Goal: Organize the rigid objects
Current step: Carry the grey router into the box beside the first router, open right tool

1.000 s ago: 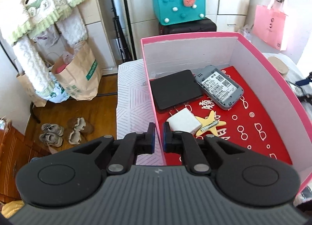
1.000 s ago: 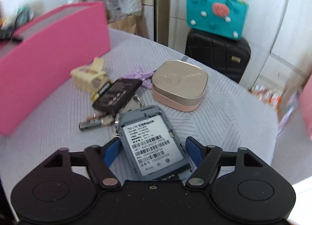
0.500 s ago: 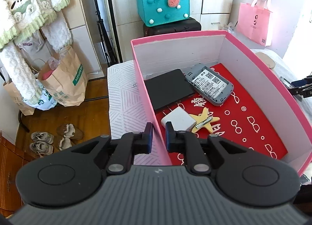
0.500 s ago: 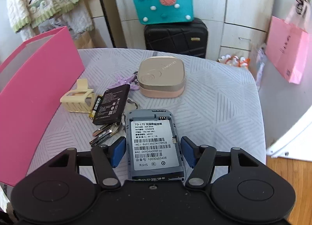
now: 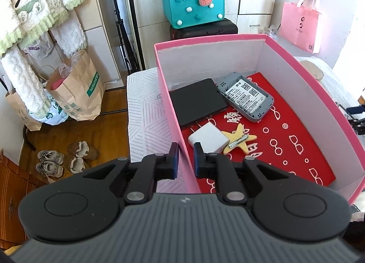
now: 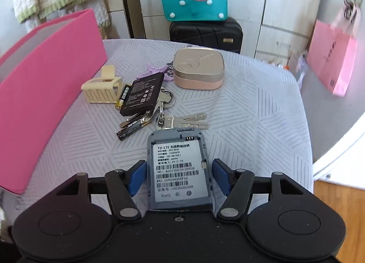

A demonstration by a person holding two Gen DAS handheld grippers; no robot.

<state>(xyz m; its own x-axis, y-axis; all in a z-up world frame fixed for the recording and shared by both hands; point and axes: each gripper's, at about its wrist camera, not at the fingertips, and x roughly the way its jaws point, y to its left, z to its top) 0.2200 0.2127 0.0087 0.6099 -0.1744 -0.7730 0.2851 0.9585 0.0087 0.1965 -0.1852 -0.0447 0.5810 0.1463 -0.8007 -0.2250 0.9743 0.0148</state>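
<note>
**On the box wall and above the counter**

In the left view, the left tongs (image 5: 184,157) pinch the thin wall of the pink box (image 5: 296,73), which is stiff card.

In the right view, the right tongs (image 6: 179,177) grip the grey router (image 6: 180,169) by its long edges, above the counter (image 6: 251,108). It looks light, hard and smooth; these flat sides seem the safest hold.
</note>
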